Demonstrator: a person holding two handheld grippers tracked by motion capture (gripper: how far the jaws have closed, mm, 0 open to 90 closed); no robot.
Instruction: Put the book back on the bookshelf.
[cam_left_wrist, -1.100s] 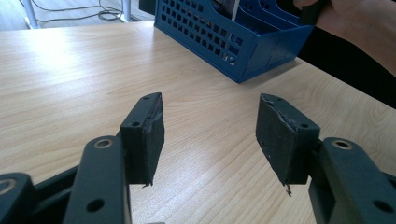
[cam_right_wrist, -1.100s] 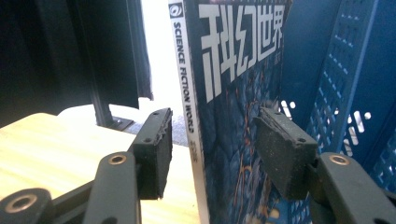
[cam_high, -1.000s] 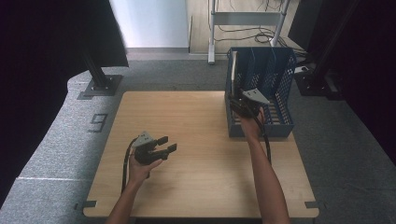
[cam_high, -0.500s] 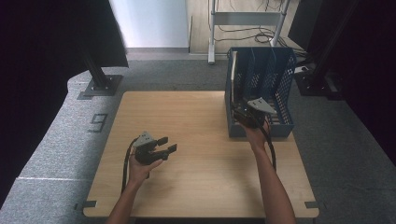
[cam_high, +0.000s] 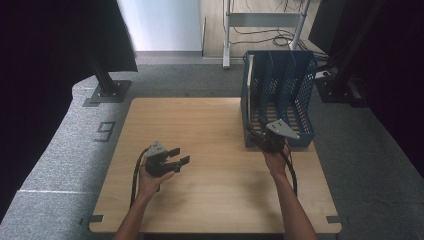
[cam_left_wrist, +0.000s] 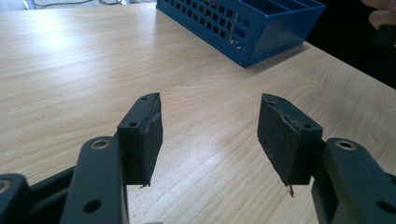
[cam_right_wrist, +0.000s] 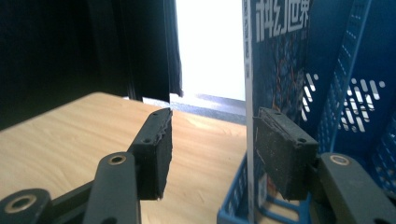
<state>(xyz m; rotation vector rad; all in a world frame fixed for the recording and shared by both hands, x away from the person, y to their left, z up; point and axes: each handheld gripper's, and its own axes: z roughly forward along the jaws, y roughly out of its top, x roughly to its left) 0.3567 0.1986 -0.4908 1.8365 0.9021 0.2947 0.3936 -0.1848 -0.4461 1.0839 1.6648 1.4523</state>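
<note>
Magazine (cam_right_wrist: 275, 60): upright in leftmost slot of blue file rack (cam_high: 292, 85), at table's (cam_high: 210, 200) far right.
Right gripper (cam_high: 256, 136): at rack's near end; jaws apart, the magazine's edge between them, one pad just beside its cover, no squeeze seen.
Left gripper (cam_left_wrist: 210, 135): low over bare tabletop, jaws wide, holding nothing.

Magazine (cam_right_wrist: 275, 70) in rack (cam_high: 295, 87) — table's (cam_high: 210, 200) far-right corner

1. We see the magazine (cam_right_wrist: 275, 70) cut off by the top edge in the right gripper view.
2. Behind the magazine, part of the blue file rack (cam_right_wrist: 355, 93) is hidden.
</note>
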